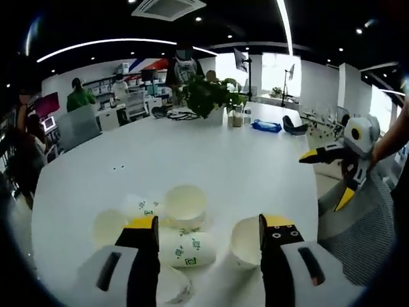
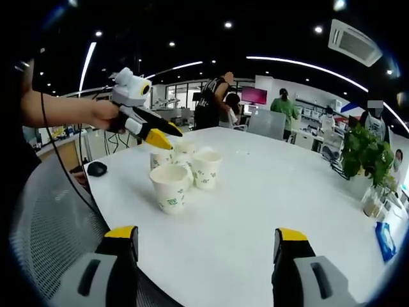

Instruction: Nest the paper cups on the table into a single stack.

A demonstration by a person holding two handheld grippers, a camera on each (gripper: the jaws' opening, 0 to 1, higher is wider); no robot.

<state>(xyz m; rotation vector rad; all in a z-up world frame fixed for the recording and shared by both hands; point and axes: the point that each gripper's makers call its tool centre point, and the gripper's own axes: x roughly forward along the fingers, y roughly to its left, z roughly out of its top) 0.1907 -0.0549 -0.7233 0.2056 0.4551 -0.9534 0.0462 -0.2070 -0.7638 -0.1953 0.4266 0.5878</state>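
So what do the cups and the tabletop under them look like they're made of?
Cups: thin paper by the look, matte off-white walls with small green printed marks and a rolled rim. Tabletop: a smooth white surface with a soft sheen, probably laminate or painted board; the views leave the exact material open.

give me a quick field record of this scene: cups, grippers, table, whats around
cups: loose cluster of paper cups near the table edge, not nested, most upright
table: white table
left gripper: open, jaws just above the cluster, holding nothing
right gripper: open, empty, back from the cups
other items: potted plant, blue packet
people: several in the background
stack progress: none visible
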